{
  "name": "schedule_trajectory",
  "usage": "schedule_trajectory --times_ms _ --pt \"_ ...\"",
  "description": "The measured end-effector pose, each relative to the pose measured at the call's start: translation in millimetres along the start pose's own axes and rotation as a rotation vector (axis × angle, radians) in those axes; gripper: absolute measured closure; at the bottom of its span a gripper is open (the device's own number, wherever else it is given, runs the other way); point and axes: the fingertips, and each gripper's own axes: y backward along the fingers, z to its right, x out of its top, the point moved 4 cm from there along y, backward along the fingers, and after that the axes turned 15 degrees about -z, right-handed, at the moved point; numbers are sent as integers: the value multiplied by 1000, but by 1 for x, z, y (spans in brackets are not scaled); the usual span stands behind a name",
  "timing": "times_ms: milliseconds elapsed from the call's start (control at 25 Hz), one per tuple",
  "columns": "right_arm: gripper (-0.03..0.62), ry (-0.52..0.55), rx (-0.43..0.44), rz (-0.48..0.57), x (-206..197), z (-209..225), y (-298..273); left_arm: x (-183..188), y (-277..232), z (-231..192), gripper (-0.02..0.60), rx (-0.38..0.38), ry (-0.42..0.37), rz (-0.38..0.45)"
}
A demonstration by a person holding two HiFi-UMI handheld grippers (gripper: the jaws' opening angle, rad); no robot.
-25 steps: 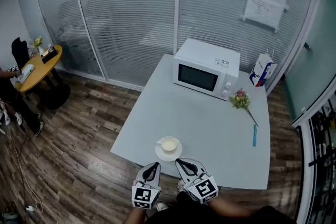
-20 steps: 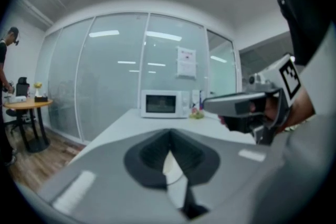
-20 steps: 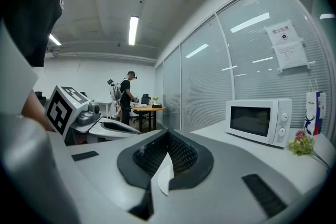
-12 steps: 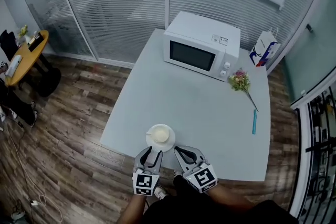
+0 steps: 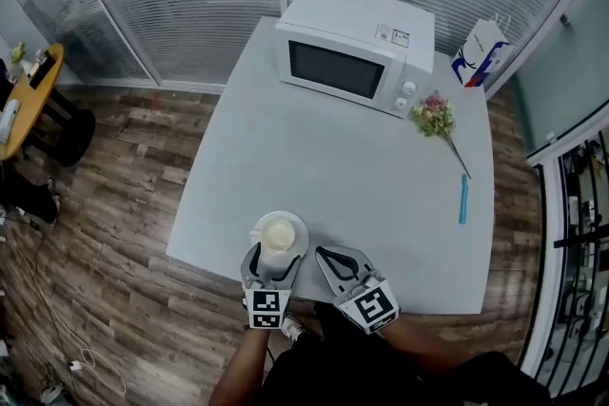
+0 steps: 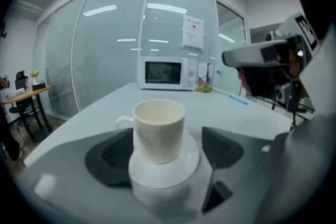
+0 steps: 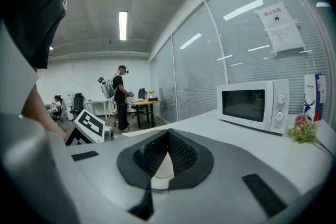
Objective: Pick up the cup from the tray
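Note:
A cream cup [image 5: 277, 232] stands upright on a white saucer [image 5: 297, 225] near the front edge of the grey table [image 5: 333, 166]. My left gripper [image 5: 274, 260] is open; its jaws have just been opening and now stand on either side of the cup. In the left gripper view the cup [image 6: 158, 128] sits between the dark pads [image 6: 113, 152], its handle to the left, and neither pad touches it. The saucer [image 6: 178, 166] lies low between the jaws. My right gripper [image 5: 328, 257] is shut on nothing, just right of the saucer; its fingertips meet in its own view [image 7: 167, 157].
A white microwave [image 5: 354, 52] stands at the table's far side. To its right are a paper bag [image 5: 479, 52], a small bunch of flowers [image 5: 433, 117] and a blue pen [image 5: 463, 200]. A round yellow table [image 5: 24, 100] is off to the left on the wooden floor.
The left gripper came forward and down to the saucer, and its jaws went from shut to spread around the cup. The right gripper moved forward a little and stayed shut.

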Motion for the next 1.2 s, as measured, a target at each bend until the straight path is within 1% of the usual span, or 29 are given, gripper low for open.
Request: schedule_trajectory --times_ms 160,240,360,560,640,720,1000,1200 --pt "605 -17 8 -12 -6 10 -5 0 -19 -2 158 -5 -5 -37" --pt "605 -20 12 -16 -7 14 -8 0 -27 -4 133 -17 -1 -55" --pt "605 -28 18 -19 -8 20 -14 2 -37 -6 118 -22 -13 -67" --pt "605 -37 24 -32 -11 23 -17 3 -46 -13 121 -2 1 -69" --pt "605 -32 22 -35 -11 25 -18 5 -49 -14 124 11 -11 -68" --pt "605 -33 19 -39 -11 27 -18 7 -51 -15 156 20 -21 -66" --pt "605 -33 10 -43 -9 26 -18 8 -52 -17 160 -3 -34 -59" --pt "605 -32 3 -40 -10 22 -16 12 -41 -14 160 4 -30 -27"
